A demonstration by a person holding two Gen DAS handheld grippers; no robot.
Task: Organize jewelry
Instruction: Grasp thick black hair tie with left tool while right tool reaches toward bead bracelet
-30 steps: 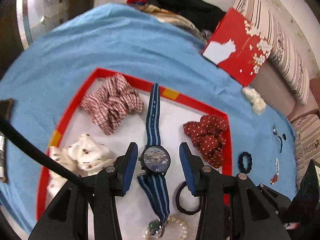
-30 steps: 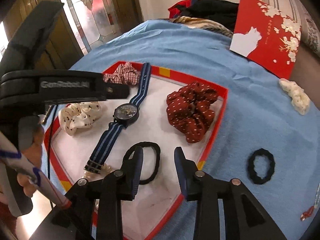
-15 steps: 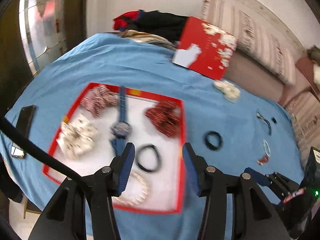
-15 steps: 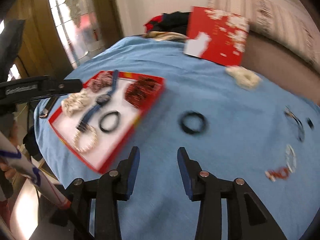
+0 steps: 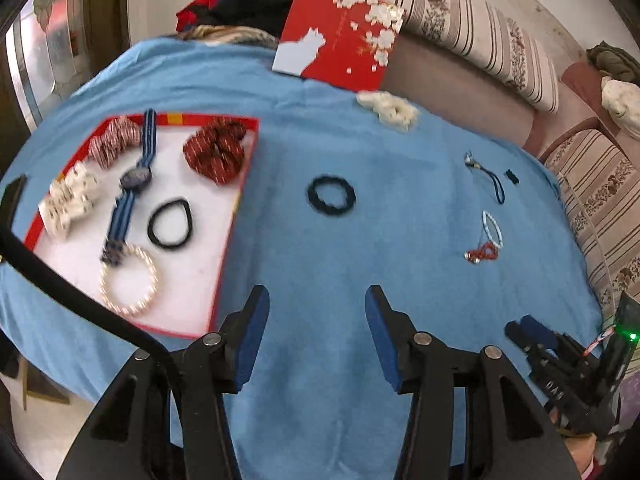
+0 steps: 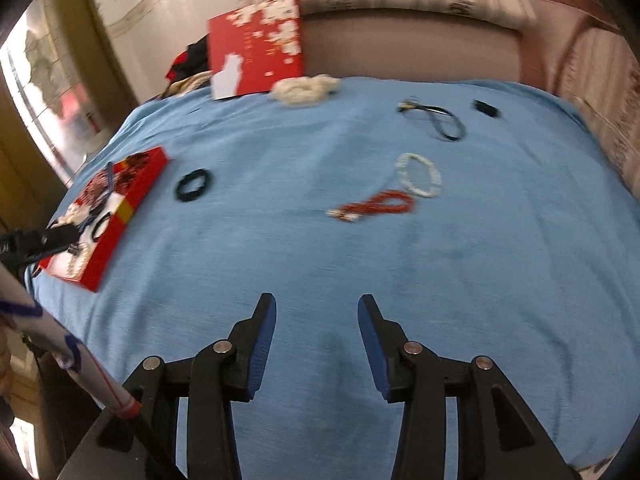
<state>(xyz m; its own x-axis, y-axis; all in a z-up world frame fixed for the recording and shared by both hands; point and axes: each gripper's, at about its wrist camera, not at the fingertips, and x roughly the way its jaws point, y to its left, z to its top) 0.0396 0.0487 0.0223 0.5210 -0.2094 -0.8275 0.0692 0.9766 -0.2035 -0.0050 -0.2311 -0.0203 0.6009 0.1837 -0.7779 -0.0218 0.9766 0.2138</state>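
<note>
A red-rimmed white tray (image 5: 208,280) lies at the left on the blue cloth; it also shows in the right wrist view (image 6: 132,196). It holds a striped watch (image 5: 134,178), scrunchies, a black hair tie (image 5: 170,224) and a pearl bracelet (image 5: 128,280). Loose on the cloth are a black scrunchie (image 5: 331,195) (image 6: 193,185), a red bead string (image 5: 482,252) (image 6: 376,205), a white bracelet (image 5: 492,228) (image 6: 419,174), a cream scrunchie (image 5: 388,110) and a black cord (image 6: 436,120). My left gripper (image 5: 316,320) is open and empty above bare cloth. My right gripper (image 6: 316,336) is open and empty too.
A red box lid (image 5: 340,36) leans at the table's far edge against a striped sofa (image 5: 460,20). Clothes (image 5: 240,8) are piled behind. A small black clip (image 6: 486,109) lies far right. A phone (image 5: 10,196) lies left of the tray.
Both grippers have pulled back from the tray and swung right over the open cloth. The watch and hair tie stay in the tray.
</note>
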